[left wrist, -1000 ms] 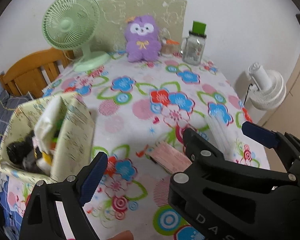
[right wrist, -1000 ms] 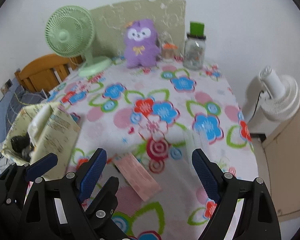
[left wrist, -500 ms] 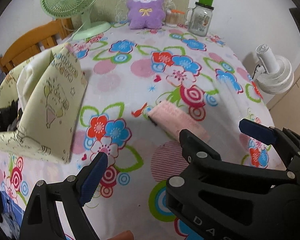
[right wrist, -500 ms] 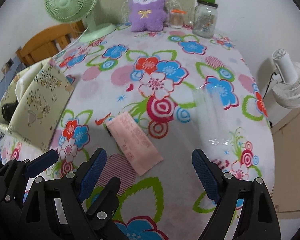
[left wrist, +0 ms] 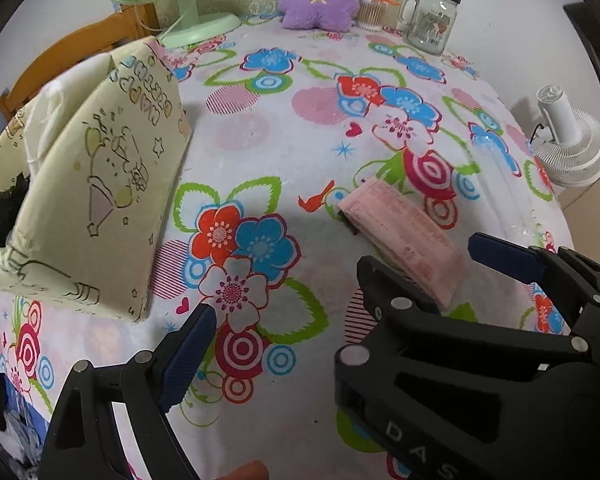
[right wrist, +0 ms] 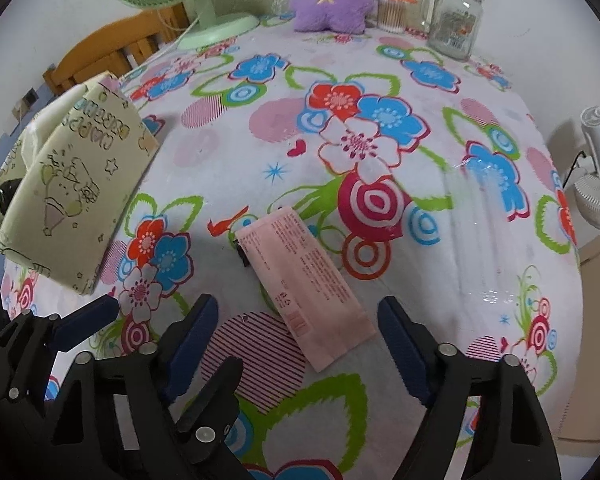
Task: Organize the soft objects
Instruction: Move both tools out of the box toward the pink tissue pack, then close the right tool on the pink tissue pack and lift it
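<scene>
Left wrist: "DAS" on right gripper [right wrist: 298, 338], closing, empty; left gripper [left wrist: 336, 292] released.

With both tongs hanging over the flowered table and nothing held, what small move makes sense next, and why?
Probably lower the right tongs a little further over the pink packet. Its near end lies flat on the tablecloth between those blue pads, which are closing but touch nothing. The left tongs are open and empty beside it, and the fabric bin waits at the left.
</scene>
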Available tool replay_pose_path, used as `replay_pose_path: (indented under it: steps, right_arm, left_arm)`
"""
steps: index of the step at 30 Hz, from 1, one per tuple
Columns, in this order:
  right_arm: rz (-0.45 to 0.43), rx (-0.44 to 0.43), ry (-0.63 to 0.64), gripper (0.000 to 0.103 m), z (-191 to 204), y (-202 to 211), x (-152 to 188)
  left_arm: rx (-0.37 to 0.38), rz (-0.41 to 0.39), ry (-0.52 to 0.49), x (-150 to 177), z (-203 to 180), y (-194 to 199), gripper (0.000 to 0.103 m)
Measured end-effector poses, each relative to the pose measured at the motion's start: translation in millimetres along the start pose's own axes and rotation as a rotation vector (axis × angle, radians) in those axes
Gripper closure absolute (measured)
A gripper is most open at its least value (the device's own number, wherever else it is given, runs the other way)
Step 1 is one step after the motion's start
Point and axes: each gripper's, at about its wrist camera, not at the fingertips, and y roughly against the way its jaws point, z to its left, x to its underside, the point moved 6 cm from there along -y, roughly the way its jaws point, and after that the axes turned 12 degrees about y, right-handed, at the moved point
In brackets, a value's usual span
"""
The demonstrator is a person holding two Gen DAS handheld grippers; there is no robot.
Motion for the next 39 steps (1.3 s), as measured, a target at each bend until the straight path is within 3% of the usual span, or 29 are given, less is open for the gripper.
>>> replay_pose_path:
  steps: [5,8,10,16,25,39]
  right_arm:
    - [0.03,0.016,0.018,0.035,-1,-9,2]
    - [0.034,0.045,0.018,0.05,-5,-7,4]
    - [0.03,0.042,0.019,0.054,-6,-5,5]
    - [0.012,0.036,0.018,0.056,-5,-1,8]
    - [-0.052,0.097,-0.01,0.057,-18,24,3]
    - [-0.155,0.244,-0.145,0.057,-96,73,4]
  left_arm:
    - [0.002,0.02,-0.003,3,0,-7,0.012]
    - [-0.001,0.02,-0.004,3,0,-7,0.012]
    - [-0.003,0.012,-0.014,3,-2,-7,0.012]
    - [-0.011,0.002,-0.022,6,-2,-4,0.012]
    - [0.013,-0.056,-0.054,-2,-16,11,0.012]
    - [0.142,-0.131,-0.153,-25,-95,30,0.012]
